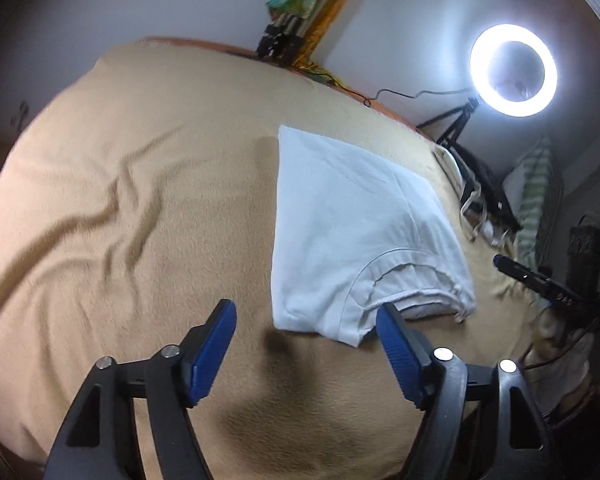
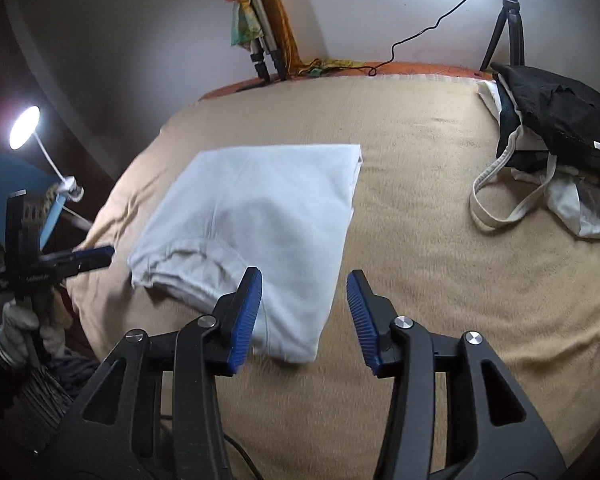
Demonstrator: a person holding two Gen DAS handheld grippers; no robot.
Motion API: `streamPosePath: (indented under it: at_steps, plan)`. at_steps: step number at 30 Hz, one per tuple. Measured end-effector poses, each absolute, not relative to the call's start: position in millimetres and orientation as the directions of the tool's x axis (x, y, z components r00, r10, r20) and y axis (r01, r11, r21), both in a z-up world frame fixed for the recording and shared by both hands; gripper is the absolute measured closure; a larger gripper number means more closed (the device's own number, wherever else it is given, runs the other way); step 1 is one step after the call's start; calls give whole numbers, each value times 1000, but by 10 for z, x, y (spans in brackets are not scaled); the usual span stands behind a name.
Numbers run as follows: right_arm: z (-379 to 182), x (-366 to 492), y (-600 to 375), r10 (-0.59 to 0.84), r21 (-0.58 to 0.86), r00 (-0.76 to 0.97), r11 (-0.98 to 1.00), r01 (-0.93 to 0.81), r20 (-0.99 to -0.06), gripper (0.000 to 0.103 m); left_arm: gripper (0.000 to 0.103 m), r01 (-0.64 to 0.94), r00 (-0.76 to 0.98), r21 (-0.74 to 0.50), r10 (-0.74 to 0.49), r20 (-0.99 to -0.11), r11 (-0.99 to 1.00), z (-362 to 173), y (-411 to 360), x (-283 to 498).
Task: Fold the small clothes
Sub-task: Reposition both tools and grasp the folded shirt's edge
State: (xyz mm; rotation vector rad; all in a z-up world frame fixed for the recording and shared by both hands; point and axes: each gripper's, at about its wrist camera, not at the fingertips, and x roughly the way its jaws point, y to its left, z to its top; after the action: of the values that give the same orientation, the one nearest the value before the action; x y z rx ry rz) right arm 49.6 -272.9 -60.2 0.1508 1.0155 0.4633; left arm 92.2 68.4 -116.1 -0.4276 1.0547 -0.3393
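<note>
A white T-shirt lies folded into a long rectangle on the beige blanket, with its collar end nearest me. My left gripper hovers open over the shirt's near edge, its right blue pad beside the collar corner and nothing pressed between the pads. In the right wrist view the same shirt lies ahead and to the left. My right gripper stands open over its near right corner, the pads apart from the cloth. The left gripper's blue tip shows at the shirt's left side.
A black garment and a cream tote bag are piled at the blanket's far right. A ring light on a tripod stands by the wall, and a desk lamp sits at the left. The blanket is wrinkled left of the shirt.
</note>
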Motion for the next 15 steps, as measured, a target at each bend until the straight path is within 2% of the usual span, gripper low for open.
streamPosePath:
  at_steps: [3,5,10,15]
  plan:
    - [-591,560,-2670,423,315,443,901,-299,-790,49,27,28,444,-545,-499,-744,838,-1185,704,920]
    - [-610,598,-2655,436,324,436,894,-310,-787,39,26,-5,436,-600,-539,-721,800,-1216,731,922]
    - [-679,715,-2630,464,355,414,880,-314,-783,36,26,-95,429,-688,-594,-681,720,-1319,805,913]
    - [-845,933,-2768,511,453,386,859,-237,-768,36,26,-169,416,-750,-643,-643,640,-1438,819,932]
